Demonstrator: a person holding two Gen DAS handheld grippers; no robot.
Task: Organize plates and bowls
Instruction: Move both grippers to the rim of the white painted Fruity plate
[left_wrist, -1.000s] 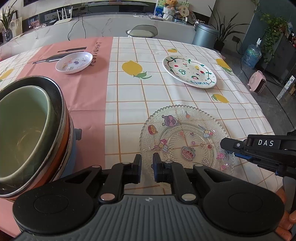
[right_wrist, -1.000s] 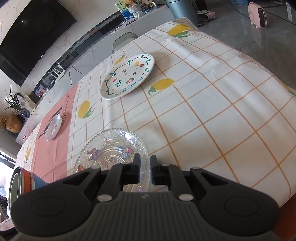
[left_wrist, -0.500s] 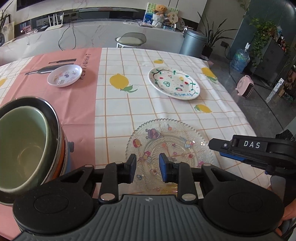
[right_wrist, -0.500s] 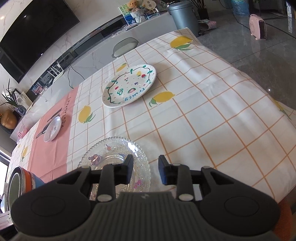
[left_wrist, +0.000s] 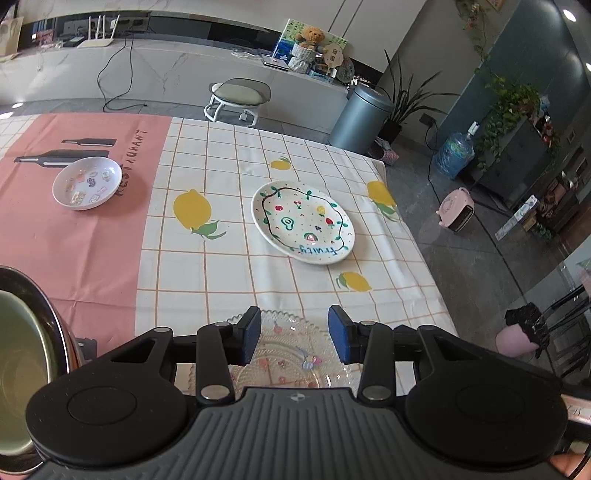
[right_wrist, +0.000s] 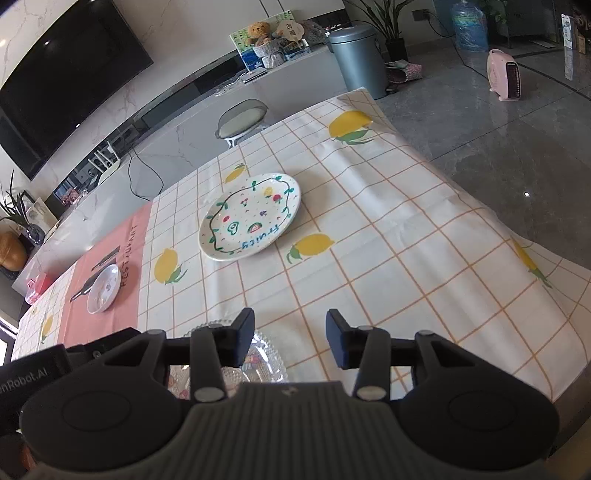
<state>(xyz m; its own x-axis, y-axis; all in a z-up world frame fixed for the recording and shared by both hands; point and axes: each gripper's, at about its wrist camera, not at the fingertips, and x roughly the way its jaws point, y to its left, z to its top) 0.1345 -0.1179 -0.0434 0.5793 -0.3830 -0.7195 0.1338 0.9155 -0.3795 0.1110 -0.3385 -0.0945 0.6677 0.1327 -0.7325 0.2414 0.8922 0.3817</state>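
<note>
We've both grippers, L (left_wrist: 294, 338) & R (right_wrist: 290, 341), spreading w/ nothing between over glass plate (left_wrist: 280, 354); next prob grab fruity plate (right_wrist: 250, 222).

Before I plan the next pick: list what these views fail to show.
- Glass plate: near part hidden behind the left hand-held gripper in the left wrist view.
- Stacked bowls: cut off by that view's left edge.
- Small white dish: its pattern is too small in the right wrist view.

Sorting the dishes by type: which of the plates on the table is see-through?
The clear glass plate with cartoon stickers, lying just under the left gripper; the oval fruit-painted plate and small white dish are opaque.
</note>
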